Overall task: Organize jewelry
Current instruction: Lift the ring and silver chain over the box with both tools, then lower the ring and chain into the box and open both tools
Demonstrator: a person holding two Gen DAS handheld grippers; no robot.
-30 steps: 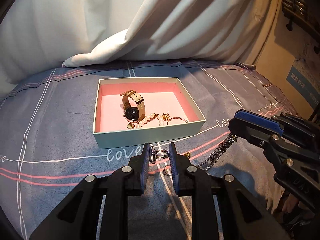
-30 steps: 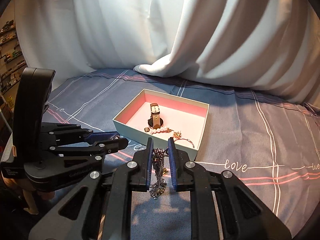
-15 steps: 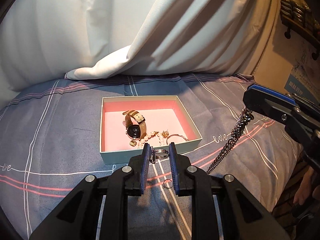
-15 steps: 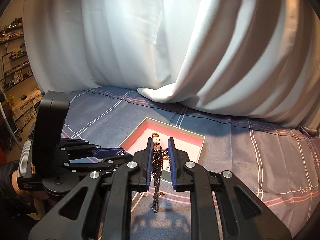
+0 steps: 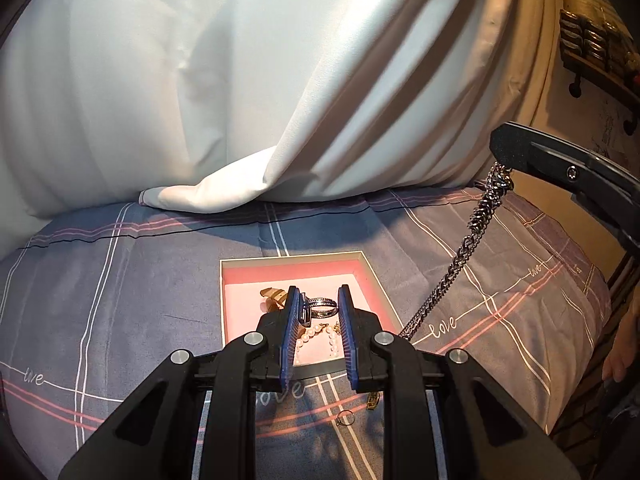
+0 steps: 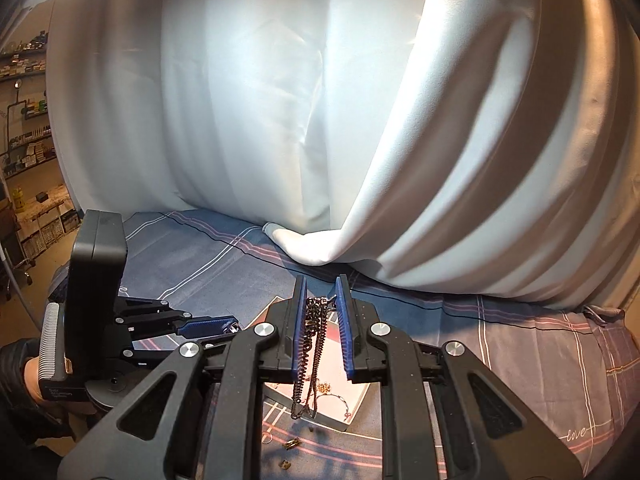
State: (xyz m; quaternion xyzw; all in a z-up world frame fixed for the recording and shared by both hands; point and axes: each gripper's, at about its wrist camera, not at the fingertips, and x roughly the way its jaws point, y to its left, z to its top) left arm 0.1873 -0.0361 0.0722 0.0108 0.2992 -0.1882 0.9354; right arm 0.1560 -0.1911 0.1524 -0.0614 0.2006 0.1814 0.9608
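Observation:
My left gripper [image 5: 319, 305] is shut on a silver ring [image 5: 323, 306] and hovers over the pale box [image 5: 294, 257] with its pink lining. Inside the box lie a tan-strapped watch [image 5: 271, 294] and a pearl bracelet [image 5: 316, 330], both partly hidden by my fingers. My right gripper [image 6: 319, 307] is shut on a dark metal chain [image 6: 307, 360], which hangs free above the box's near corner [image 6: 351, 414]. In the left wrist view the same chain [image 5: 472, 236] dangles from the right gripper [image 5: 505, 160]. The left gripper [image 6: 234, 325] shows at the left of the right wrist view.
Loose pieces lie on the plaid bedsheet [image 5: 120, 300] in front of the box: a thin ring [image 5: 345, 418] and gold bits [image 6: 292, 444]. A white curtain [image 5: 240, 100] hangs behind. A person's hand [image 5: 620, 360] is at the right edge; shelves stand at far left [image 6: 24, 140].
Both grippers have risen. The chain has come up off the sheet and now hangs free. The ring has gone up with the left gripper, and the box sits lower in both views.

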